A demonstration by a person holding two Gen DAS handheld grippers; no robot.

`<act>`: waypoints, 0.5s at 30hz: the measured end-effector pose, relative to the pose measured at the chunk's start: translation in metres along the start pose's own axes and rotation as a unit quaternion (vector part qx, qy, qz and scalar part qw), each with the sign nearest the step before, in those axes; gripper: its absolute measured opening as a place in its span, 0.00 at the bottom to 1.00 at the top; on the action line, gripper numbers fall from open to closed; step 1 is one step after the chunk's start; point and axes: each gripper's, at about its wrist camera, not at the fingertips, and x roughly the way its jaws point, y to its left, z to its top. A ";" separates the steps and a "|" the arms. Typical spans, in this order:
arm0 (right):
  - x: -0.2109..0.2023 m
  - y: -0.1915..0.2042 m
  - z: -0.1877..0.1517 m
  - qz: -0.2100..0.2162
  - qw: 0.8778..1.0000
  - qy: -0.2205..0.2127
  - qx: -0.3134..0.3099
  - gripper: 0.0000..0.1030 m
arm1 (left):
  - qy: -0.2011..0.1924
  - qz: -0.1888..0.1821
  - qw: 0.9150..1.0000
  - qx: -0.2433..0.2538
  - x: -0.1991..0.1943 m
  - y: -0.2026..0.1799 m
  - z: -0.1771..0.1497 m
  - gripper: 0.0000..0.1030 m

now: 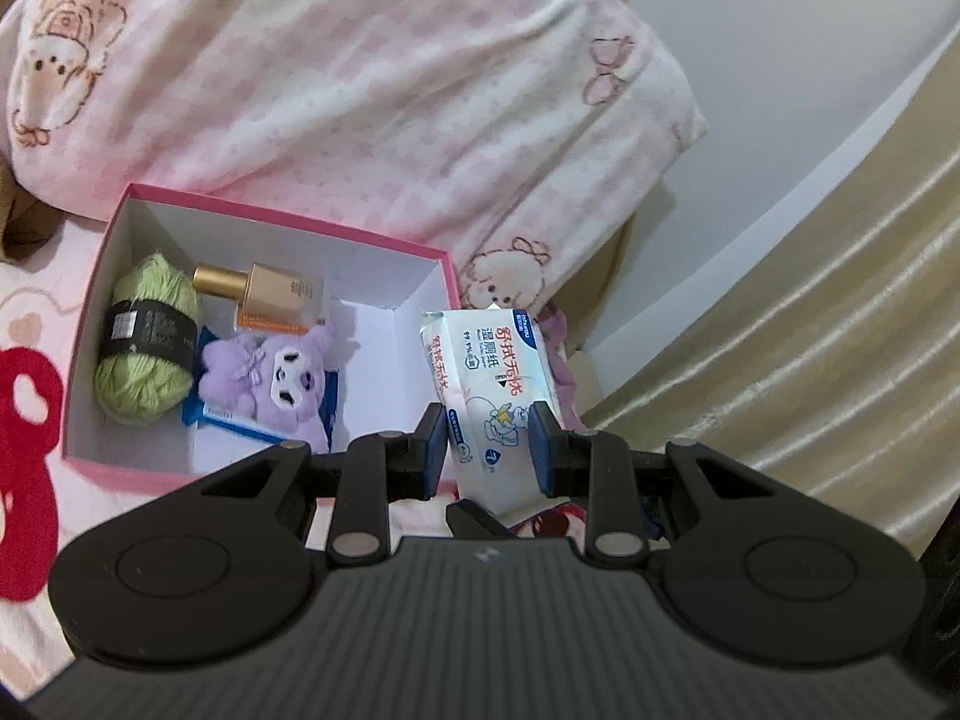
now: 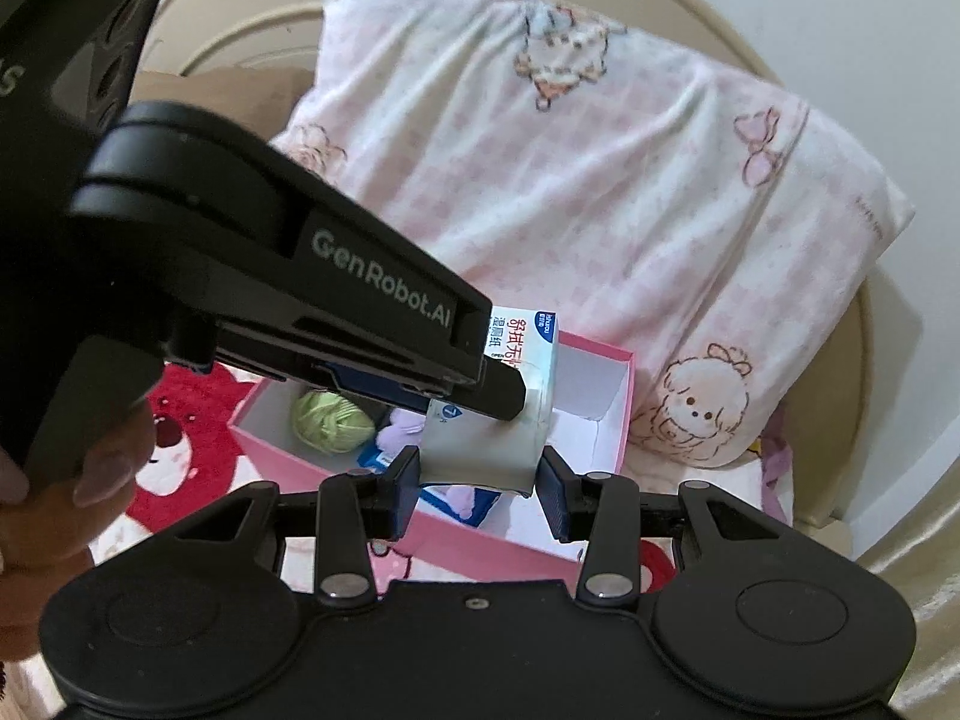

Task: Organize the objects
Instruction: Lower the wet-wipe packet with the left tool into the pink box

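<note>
Wipes pack (image 1: pixel 489 396) is hanging clamped between both the left gripper (image 1: pixel 489 444) and right gripper (image 2: pixel 477 483), risking slipping or snagging the pink box (image 1: pixel 264 213) rim.

left gripper (image 2: pixel 528 396): clamped on wipes pack (image 2: pixel 528 354), above pink box (image 2: pixel 420 531)
right gripper (image 2: pixel 480 480): pads on pack's lower end
box: green yarn (image 2: pixel 330 420) inside
behind: pillow (image 2: pixel 600 210)

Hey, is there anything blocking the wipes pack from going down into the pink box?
Nothing visible blocks it. The wipes pack, held by both the left gripper and right gripper, hangs above the pink box, whose right half is bare.
</note>
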 end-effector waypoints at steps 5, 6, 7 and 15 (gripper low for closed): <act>0.039 -0.008 0.015 0.004 0.999 0.037 0.005 0.45 | 0.020 -0.013 0.999 -0.023 0.034 0.028 0.021 0.26; 0.045 -0.009 0.016 0.002 0.999 0.042 0.003 0.45 | 0.024 -0.015 0.999 -0.023 0.041 0.032 0.024 0.26; 0.053 -0.010 0.017 -0.001 0.999 0.047 0.000 0.45 | 0.028 -0.017 0.999 -0.024 0.048 0.036 0.028 0.26; 0.114 -0.019 0.018 -0.010 0.996 0.083 -0.009 0.45 | 0.048 -0.012 0.998 -0.034 0.105 0.064 0.042 0.26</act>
